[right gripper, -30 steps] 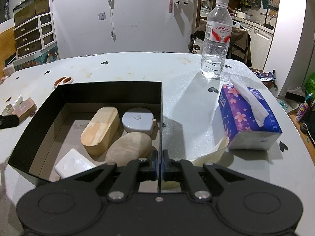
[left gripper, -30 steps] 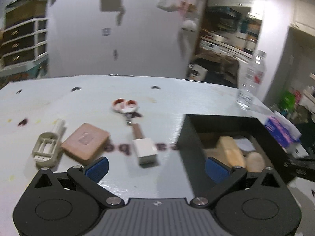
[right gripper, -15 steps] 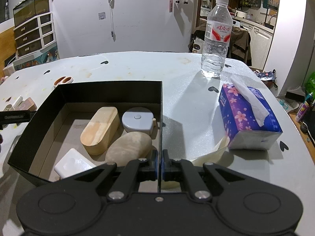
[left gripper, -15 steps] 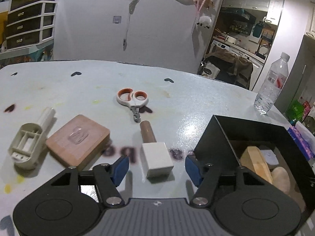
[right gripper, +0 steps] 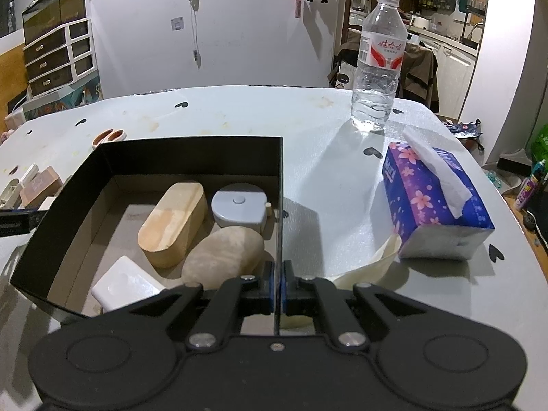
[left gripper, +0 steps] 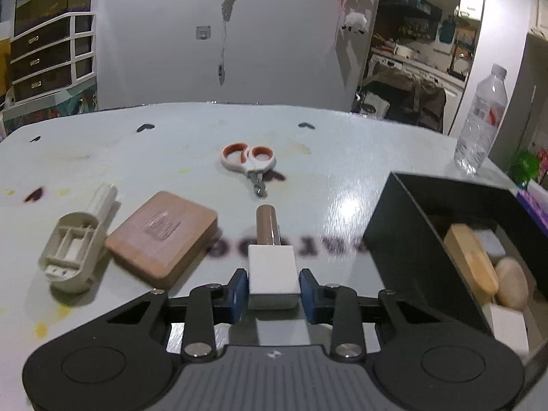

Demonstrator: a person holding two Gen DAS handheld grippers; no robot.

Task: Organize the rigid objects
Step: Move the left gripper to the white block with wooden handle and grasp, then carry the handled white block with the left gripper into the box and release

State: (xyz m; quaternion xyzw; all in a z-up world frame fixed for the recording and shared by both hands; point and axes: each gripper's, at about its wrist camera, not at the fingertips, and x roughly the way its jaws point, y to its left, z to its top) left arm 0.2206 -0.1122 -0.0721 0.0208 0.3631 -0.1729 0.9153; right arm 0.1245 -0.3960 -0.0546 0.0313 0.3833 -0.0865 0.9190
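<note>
In the left wrist view my left gripper [left gripper: 273, 289] has its blue pads on either side of the white block end of a stamp-like piece with a brown cylinder handle [left gripper: 272, 274]; a small gap shows at each pad. A pink wooden block [left gripper: 162, 234], a beige plastic holder [left gripper: 73, 250] and orange-handled scissors [left gripper: 249, 161] lie on the table. In the right wrist view my right gripper [right gripper: 277, 294] is shut on the right wall of the black box [right gripper: 278, 178]. The box holds a wooden oval box [right gripper: 173, 219], a grey round case [right gripper: 238, 205], a stone [right gripper: 222, 257] and a white block [right gripper: 125, 282].
A water bottle [right gripper: 376, 65] stands at the back right of the table. A purple tissue box [right gripper: 435, 202] lies right of the black box, with a cream paper piece [right gripper: 370, 267] beside it. The black box [left gripper: 441, 226] is right of my left gripper.
My left gripper moved left, away from the box, and forward around the white block while its jaws narrowed onto it. My right gripper has stayed shut on the box wall.
</note>
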